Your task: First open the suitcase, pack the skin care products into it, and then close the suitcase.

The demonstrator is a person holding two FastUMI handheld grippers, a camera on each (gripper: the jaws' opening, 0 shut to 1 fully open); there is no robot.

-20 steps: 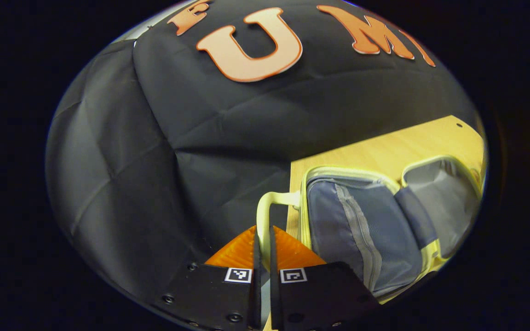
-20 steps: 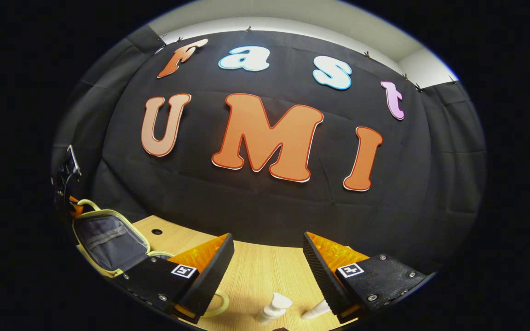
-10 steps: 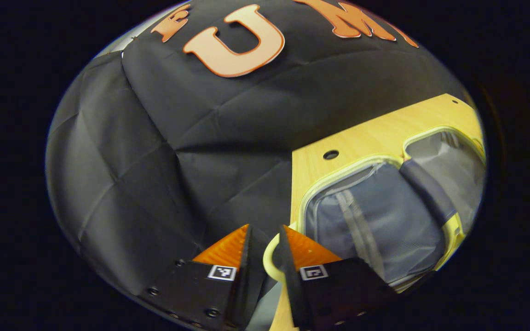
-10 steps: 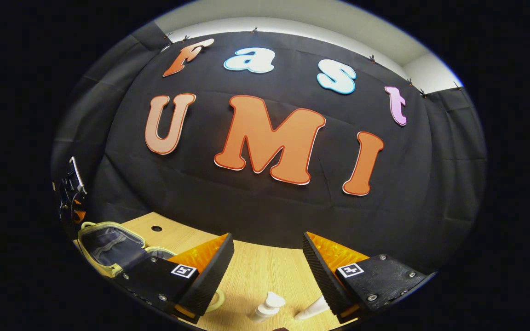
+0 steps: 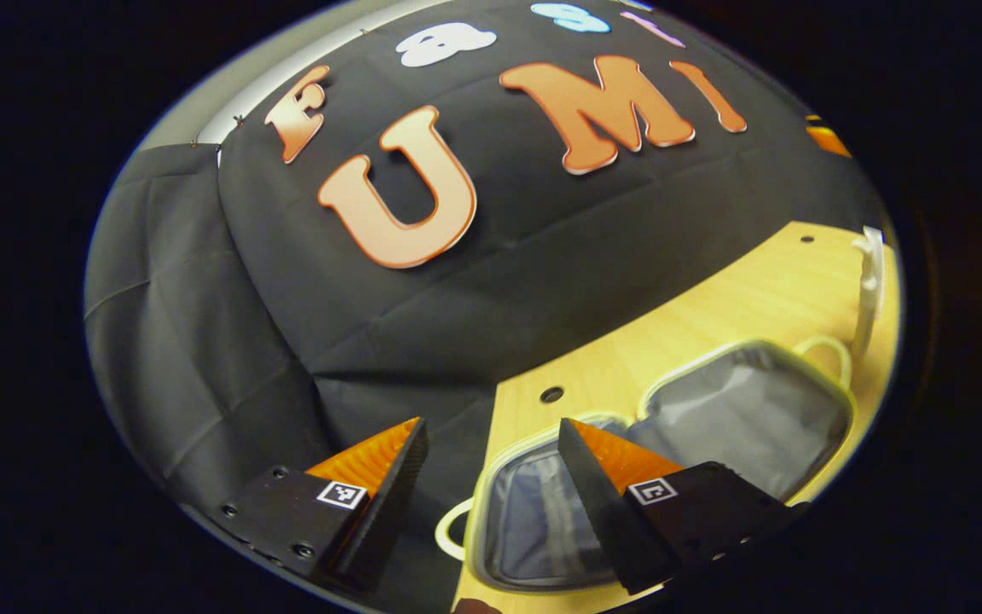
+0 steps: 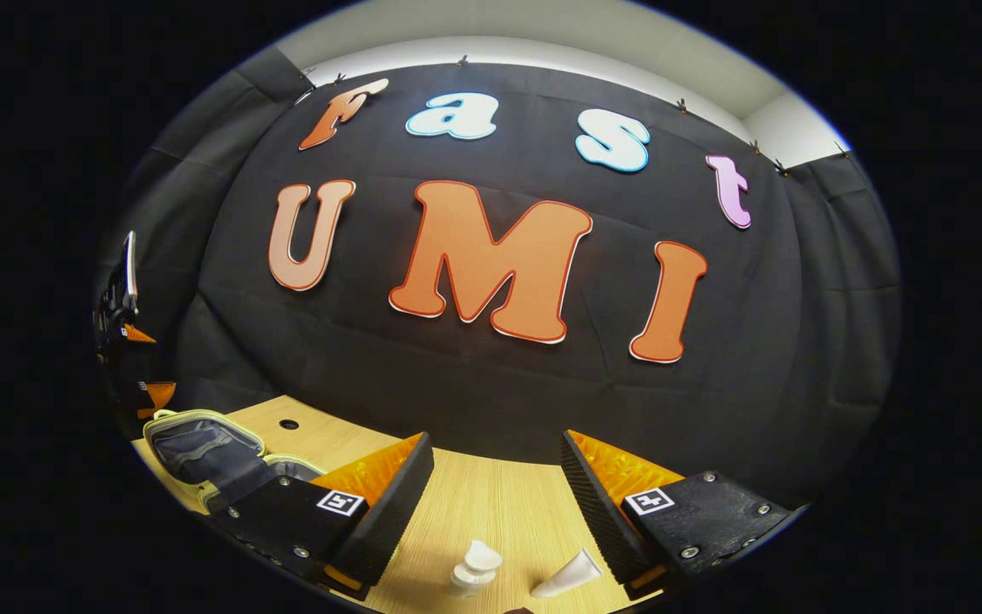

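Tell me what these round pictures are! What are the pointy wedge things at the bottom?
A person holds two grabbing tools, each with a camera on it. The wedges are each tool's own fingers. The left gripper is open above the open suitcase, which lies flat on the wooden table. The right gripper is open too, holding nothing. Below it, on the table, lie a small pump bottle and a white tube, the skin care things waiting to be packed.

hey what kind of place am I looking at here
Most likely a staged recording booth, not a lived-in room: a black cloth wall hangs behind a bare wooden table, where an opened suitcase, a pump bottle and a tube are laid out like props.
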